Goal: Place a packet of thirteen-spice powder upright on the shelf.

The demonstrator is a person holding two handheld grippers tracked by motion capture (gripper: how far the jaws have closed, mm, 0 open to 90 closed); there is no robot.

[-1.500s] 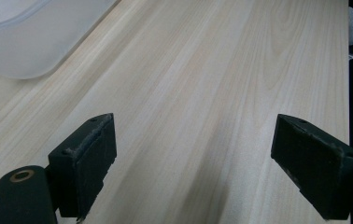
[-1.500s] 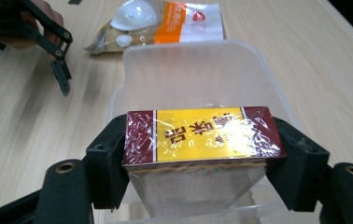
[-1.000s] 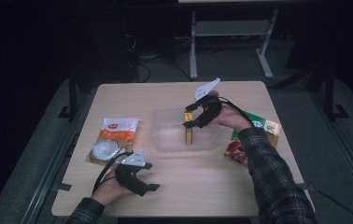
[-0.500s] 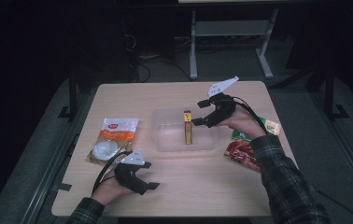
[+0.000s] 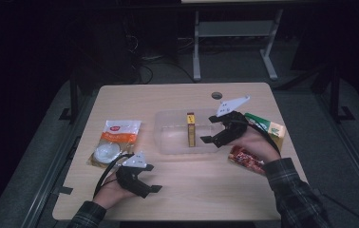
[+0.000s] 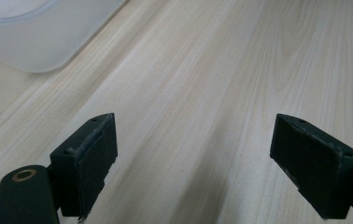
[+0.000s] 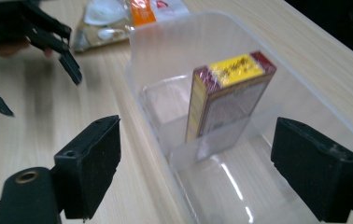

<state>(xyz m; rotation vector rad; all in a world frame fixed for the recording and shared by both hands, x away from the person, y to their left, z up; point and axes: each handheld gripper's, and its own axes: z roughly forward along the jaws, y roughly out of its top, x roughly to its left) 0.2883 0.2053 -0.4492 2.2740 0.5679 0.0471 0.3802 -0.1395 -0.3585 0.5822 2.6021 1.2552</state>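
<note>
A clear plastic container [image 5: 168, 142] sits mid-table with a yellow and red box [image 5: 191, 129] standing on end inside it. My right gripper [image 5: 210, 128] hovers at the container's right end, open and empty, apart from the box. In the right gripper view the box [image 7: 228, 100] stands ahead between the wide jaws of the right gripper [image 7: 195, 172], inside the container [image 7: 165, 51]. My left gripper [image 5: 154, 178] rests open near the front left of the table. In the left gripper view the left gripper [image 6: 193, 163] spans bare wood, with the container's corner [image 6: 34, 32] at upper left.
A white and orange bag [image 5: 116, 137] lies left of the container. A green packet [image 5: 268, 126] and a red packet [image 5: 246, 159] lie at the right, by the right hand. The table [image 5: 206, 190] has free wood along its front edge.
The right gripper let go of the box, which now stands in the container, and drew back to the right. The left gripper has stayed put.
</note>
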